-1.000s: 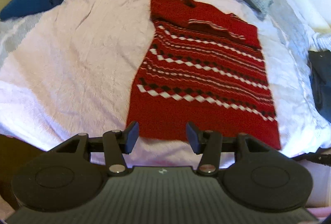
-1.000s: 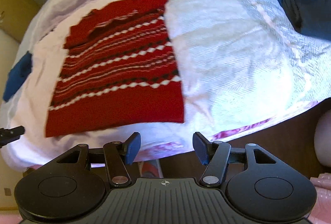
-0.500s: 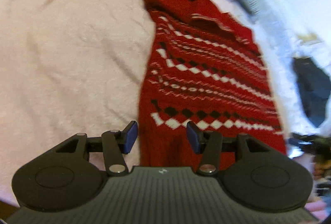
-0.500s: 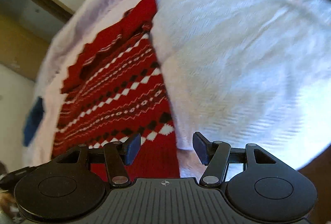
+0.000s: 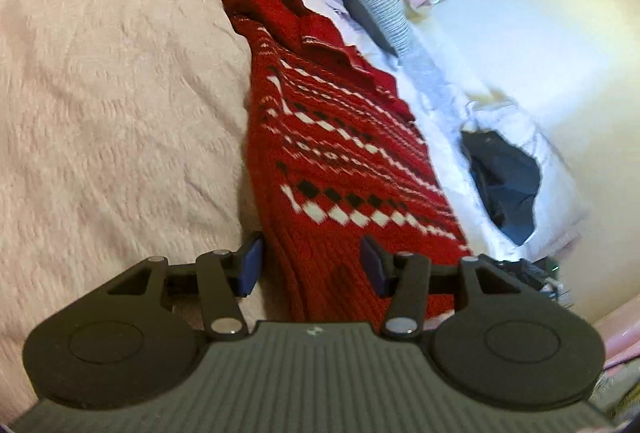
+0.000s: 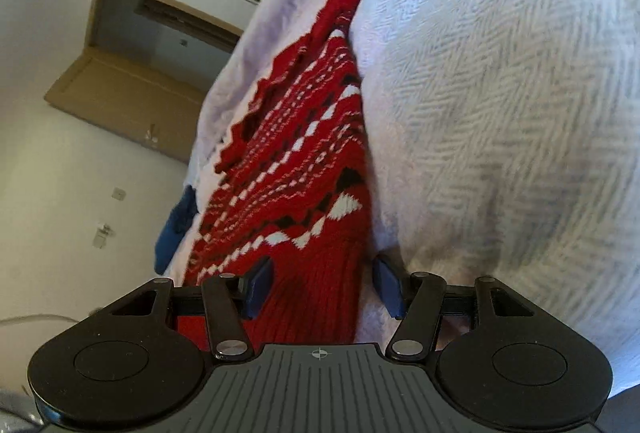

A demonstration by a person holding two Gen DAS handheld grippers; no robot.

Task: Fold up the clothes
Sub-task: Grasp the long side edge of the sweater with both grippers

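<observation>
**Both tools at the sweater's hem, ready to pinch**

Left wrist view: your left tool (image 5: 311, 265) sits low over the near left corner of the red sweater (image 5: 340, 169), which lies flat on the bed (image 5: 112, 93) and runs away toward the pillow (image 5: 368, 13). The jaws are closing, yet the pads do not press on the knit; the hem's left edge lies between them, nothing is held. Judging from this, you want the left pad just outside the edge and the right pad on the ribbing, so that you catch every layer. A dark garment (image 5: 504, 185) lies well apart on the right.

Right wrist view: your right tool (image 6: 323, 285) stands wide open over the near right corner of the sweater (image 6: 296, 169), its edge between the pads, nothing gripped. A blue cloth (image 6: 176, 229) lies beyond on the left. Go low enough to take hem and not bedcover (image 6: 500, 113), then close both tools together so the hem lifts level.
</observation>
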